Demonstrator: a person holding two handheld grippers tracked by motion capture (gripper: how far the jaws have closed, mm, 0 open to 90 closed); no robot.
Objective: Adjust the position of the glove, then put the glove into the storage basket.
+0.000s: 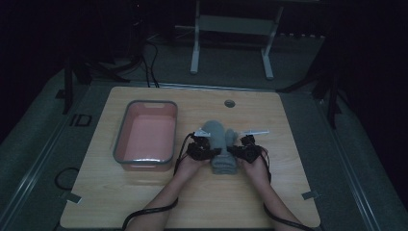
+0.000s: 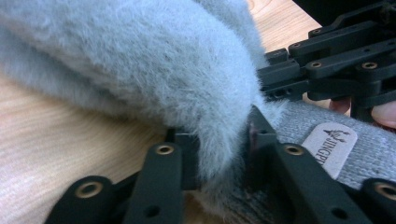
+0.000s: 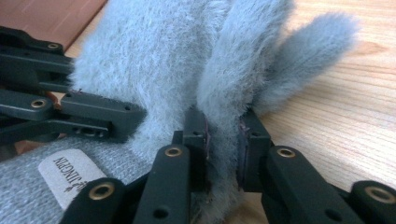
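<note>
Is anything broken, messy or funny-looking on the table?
Nothing looks broken or spilled. The fluffy grey mitten lies flat on the wooden table, with the left tongs and right tongs each pinching one fuzzy edge. The pink tub beside it sits straight, with nothing visible inside.

High view overhead; both gripper views close on the grey mitten (image 2: 140, 60).

The high view is dim and bluish, the room beyond the table (image 1: 144, 202) nearly black, with no hard shadows. Both gripper views are brighter and warmer, evenly lit. There the grey fleece (image 2: 140, 60) close to the lens looks soft, and the black jaws blur at the bottom edge.
</note>
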